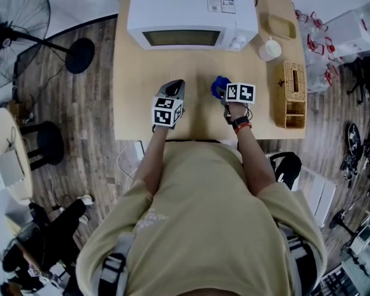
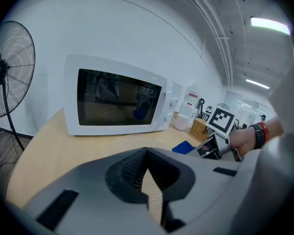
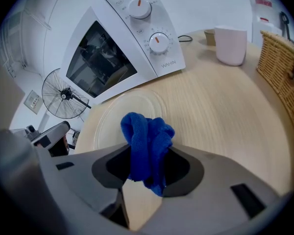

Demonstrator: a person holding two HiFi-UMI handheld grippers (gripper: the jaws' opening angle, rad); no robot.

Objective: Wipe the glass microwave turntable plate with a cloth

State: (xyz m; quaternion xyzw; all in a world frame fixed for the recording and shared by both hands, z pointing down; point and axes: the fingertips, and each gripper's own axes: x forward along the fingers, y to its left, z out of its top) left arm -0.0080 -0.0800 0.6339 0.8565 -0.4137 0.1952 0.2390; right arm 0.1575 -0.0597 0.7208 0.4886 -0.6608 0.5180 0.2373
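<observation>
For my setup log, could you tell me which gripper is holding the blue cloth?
The right gripper: its jaws are shut on the blue cloth, while the left gripper has its jaws closed on nothing.

This looks like a workroom or lab with a kitchen corner. A microwave [image 1: 192, 11], cup [image 1: 270, 49] and wicker basket [image 1: 294, 94] sit on a lone wooden table [image 1: 135, 91] at twelve o'clock. A pedestal fan [image 1: 15, 36] stands at ten and plastic bins [image 1: 351, 32] at two, with strip lights [image 2: 269, 25] and exposed conduit [image 2: 213, 23] overhead.
</observation>
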